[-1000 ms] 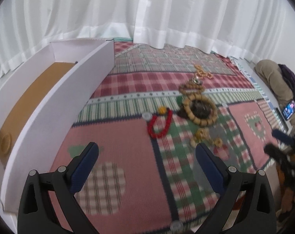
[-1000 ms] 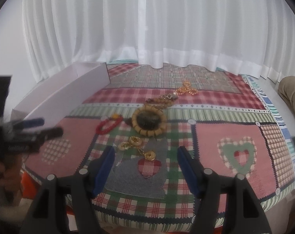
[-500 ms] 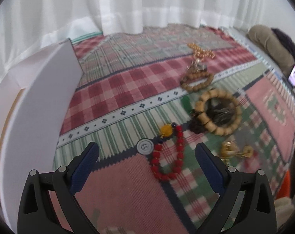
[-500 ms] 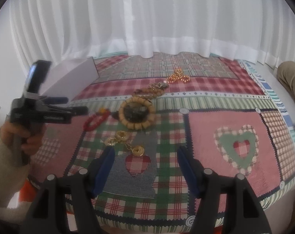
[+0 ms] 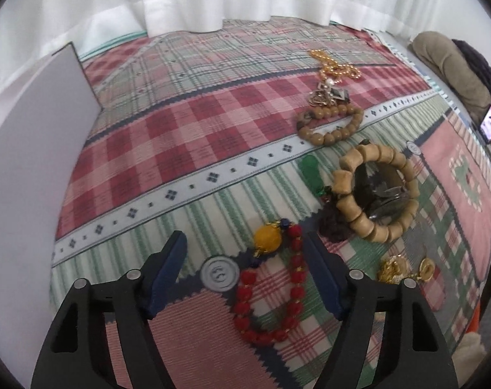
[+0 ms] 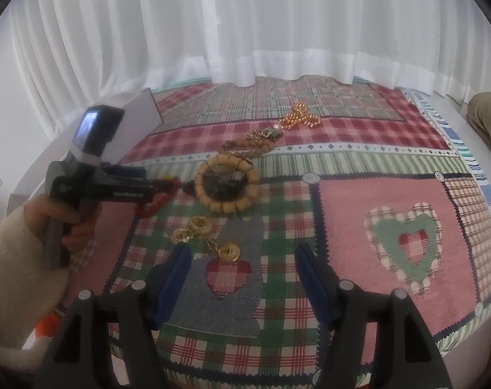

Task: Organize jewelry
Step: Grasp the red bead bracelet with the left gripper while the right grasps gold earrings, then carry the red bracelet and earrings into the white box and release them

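A red bead bracelet (image 5: 271,295) with one yellow bead (image 5: 266,240) lies on the patchwork cloth. My left gripper (image 5: 243,240) hangs right over it. Its jaws are closing with the bracelet between them, and the pads do not press on it. In the right wrist view a hand holds the left gripper (image 6: 167,184), whose tips are at the red bracelet (image 6: 151,206). My right gripper (image 6: 242,249) stands open and holds nothing, just short of the gold earrings (image 6: 227,252). A large wooden bead bracelet (image 5: 375,191) lies to the right of the red one.
A smaller wooden bead bracelet (image 5: 329,123), metal charms (image 5: 326,94) and a gold bead chain (image 5: 336,64) lie farther back. A white box (image 5: 34,162) stands at the left, and white curtains hang behind. A phone (image 5: 490,123) and someone's leg (image 5: 446,61) are at the far right.
My left gripper has moved forward and down over the red bracelet, and its jaws have narrowed. The white box has slid to the left edge of its view. My right gripper has drifted slightly closer to the cloth.
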